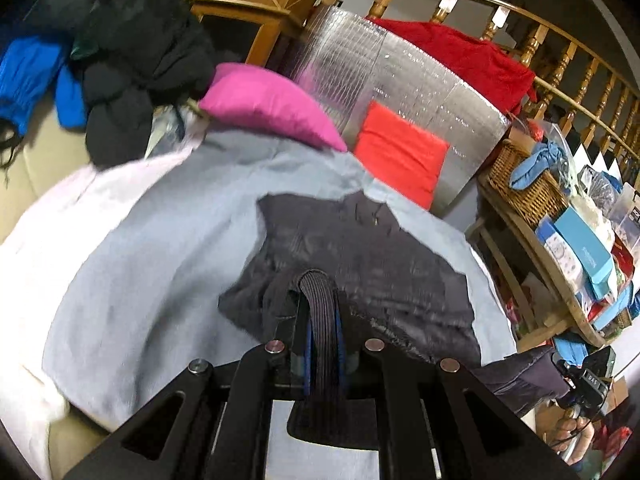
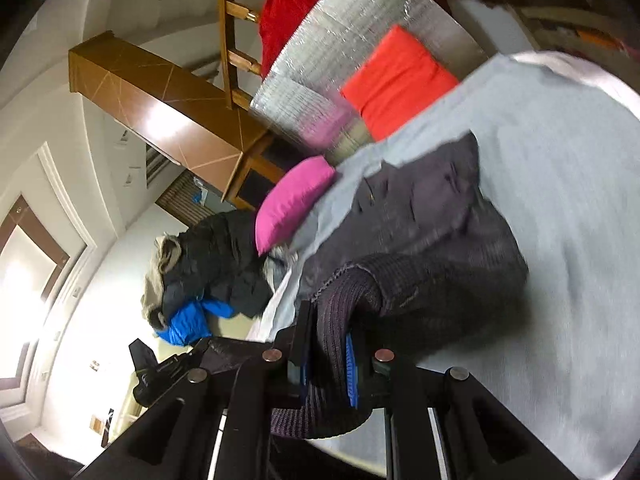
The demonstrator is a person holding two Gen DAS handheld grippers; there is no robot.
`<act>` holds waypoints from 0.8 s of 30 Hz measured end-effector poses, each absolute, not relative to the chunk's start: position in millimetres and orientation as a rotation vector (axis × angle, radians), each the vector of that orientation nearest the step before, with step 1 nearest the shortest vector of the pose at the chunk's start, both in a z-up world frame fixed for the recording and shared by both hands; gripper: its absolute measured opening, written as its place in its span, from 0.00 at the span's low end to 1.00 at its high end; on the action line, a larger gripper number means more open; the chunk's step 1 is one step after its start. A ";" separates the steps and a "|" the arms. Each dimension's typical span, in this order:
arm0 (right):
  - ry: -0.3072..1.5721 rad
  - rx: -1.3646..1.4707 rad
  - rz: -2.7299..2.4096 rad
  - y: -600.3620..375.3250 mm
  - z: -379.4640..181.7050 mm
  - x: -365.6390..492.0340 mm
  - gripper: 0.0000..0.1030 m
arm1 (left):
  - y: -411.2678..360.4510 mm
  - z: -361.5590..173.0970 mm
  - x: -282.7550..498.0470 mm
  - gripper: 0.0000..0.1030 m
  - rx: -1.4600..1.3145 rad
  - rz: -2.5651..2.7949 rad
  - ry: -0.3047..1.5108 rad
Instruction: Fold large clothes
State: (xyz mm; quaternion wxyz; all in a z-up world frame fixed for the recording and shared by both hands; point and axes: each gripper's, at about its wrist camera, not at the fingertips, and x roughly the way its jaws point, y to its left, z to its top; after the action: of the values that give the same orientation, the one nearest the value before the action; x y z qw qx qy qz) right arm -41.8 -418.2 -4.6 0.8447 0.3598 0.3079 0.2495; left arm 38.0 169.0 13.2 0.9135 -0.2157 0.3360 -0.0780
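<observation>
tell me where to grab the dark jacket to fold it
By its ribbed knit hem, where both grippers already clamp it: the left gripper and the right gripper each pinch the ribbed band. It is thick and firm, unlike the slick body of the dark jacket, which hangs toward the grey sheet.

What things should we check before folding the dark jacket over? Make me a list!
1. Left tool pinching the jacket's ribbed hem: ok.
2. Right tool pinching the ribbed hem too: ok.
3. Dark jacket over the grey sheet, with room to fold: ok.
4. Pink pillow and red cushion off the jacket: ok.
5. Jacket lying smooth underneath: cannot tell, the pictures are blurry.
</observation>
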 end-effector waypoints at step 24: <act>0.625 0.696 0.384 -412.8 32.9 188.1 0.14 | 143.6 28.2 258.9 0.10 -0.325 -0.051 0.653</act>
State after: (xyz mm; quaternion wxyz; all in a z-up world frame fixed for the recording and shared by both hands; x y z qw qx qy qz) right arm 188.1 -412.8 32.9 0.8748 0.3335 0.2993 0.1842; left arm 258.9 143.6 28.2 0.9338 -0.1590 0.3195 -0.0251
